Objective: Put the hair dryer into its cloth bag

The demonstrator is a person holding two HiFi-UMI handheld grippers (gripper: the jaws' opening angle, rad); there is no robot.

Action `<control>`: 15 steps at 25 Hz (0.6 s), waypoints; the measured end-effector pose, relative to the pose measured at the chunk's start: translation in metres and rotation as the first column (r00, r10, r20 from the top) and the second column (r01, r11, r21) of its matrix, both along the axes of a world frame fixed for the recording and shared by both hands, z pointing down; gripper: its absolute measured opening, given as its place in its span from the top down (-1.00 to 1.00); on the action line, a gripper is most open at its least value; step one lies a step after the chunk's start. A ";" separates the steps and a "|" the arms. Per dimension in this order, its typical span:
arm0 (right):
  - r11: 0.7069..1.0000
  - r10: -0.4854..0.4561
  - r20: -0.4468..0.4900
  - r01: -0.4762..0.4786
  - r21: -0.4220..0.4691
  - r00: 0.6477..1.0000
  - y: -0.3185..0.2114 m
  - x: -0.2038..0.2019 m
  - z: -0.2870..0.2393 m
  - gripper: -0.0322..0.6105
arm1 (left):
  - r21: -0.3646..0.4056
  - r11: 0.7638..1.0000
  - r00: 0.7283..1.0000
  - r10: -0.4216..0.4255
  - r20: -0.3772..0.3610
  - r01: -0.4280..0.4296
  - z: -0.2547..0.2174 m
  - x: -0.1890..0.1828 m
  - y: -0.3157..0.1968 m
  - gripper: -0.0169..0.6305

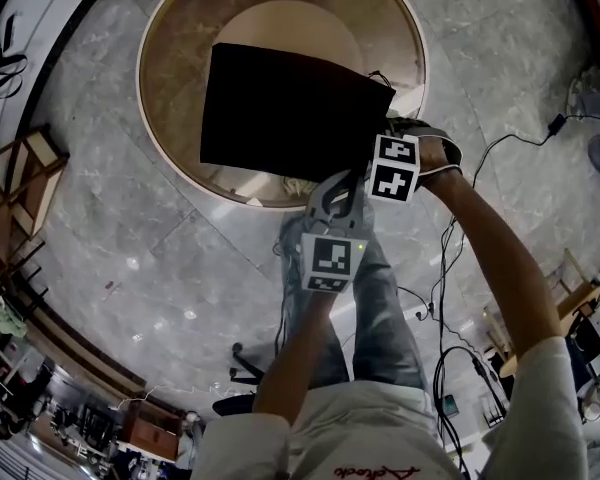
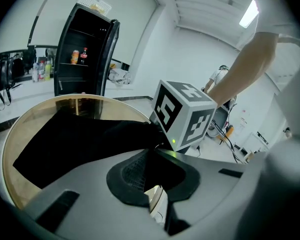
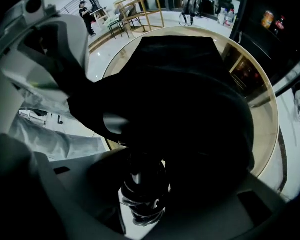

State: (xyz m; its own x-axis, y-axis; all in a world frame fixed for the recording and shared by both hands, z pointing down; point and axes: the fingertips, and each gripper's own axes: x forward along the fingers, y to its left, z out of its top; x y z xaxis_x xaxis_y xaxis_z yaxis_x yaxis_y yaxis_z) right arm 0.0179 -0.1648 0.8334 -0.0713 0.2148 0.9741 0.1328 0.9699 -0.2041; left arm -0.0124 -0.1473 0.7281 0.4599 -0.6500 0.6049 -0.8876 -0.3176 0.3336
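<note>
The black cloth bag [image 1: 280,108] lies on a round wood-rimmed table [image 1: 160,118], and its near right corner is lifted. My left gripper [image 1: 332,200] holds the bag's near edge. In the left gripper view its jaws [image 2: 152,159] are shut on the black cloth [image 2: 80,139], with a white label [image 2: 157,204] showing. My right gripper [image 1: 388,128] points steeply down at the bag's mouth. In the right gripper view, the black hair dryer [image 3: 140,179] with its coiled cord stands between the jaws, its upper part inside the bag [image 3: 190,84]. It is too dark there to see the pads.
A black glass-door fridge [image 2: 85,54] stands beyond the table. Cables [image 1: 480,168] trail across the marble floor at the right. A wooden rack [image 1: 20,188] stands at the left. The person's legs [image 1: 370,298] are close to the table's near rim.
</note>
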 end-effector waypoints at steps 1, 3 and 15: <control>1.000 0.013 0.019 -0.013 -0.005 1.000 0.000 0.000 -0.002 0.14 | -0.001 1.000 1.000 -0.001 0.003 0.001 0.000 0.000 0.000 0.82; 0.999 0.041 0.050 -0.040 -0.020 0.998 0.000 0.002 -0.005 -0.05 | -0.005 1.000 1.000 0.003 0.010 -0.003 0.001 0.000 -0.001 0.82; 0.957 0.276 0.263 -0.289 0.011 0.925 -0.019 0.044 -0.036 -0.10 | -0.021 1.000 0.999 0.017 0.046 -0.016 0.007 0.011 -0.002 0.82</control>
